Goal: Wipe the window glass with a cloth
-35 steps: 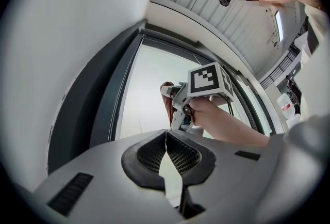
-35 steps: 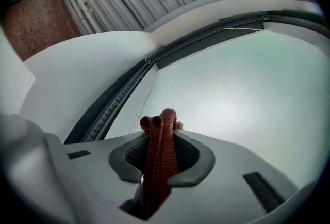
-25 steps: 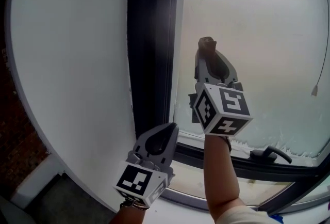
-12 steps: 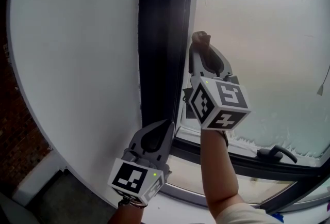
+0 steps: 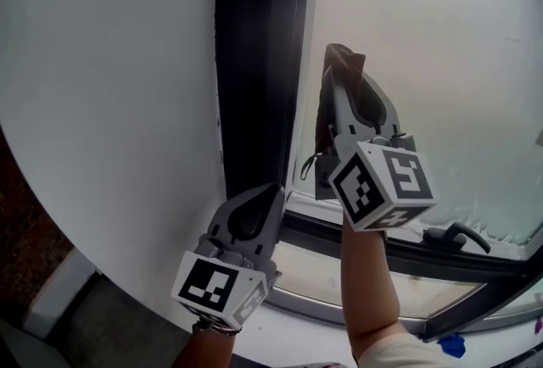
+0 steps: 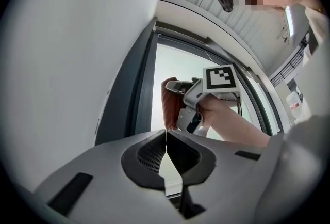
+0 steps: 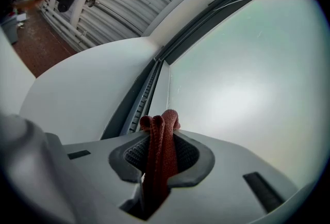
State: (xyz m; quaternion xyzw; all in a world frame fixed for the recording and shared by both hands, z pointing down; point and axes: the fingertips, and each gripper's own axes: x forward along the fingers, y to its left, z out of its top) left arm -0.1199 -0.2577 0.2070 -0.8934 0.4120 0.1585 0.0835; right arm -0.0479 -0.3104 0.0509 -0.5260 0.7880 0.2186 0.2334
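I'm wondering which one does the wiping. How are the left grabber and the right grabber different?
The right gripper is shut on a reddish-brown cloth; the left gripper has its jaws together with nothing between them. The right gripper is raised up at the window glass; the left gripper sits lower, by the dark frame. Both are grey and the same shape.

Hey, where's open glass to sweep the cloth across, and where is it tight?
Open: the window glass right of and above the cloth, down to the handle at the bottom. Tight: the strip between the cloth and the dark frame, and the bottom corner by the left gripper.
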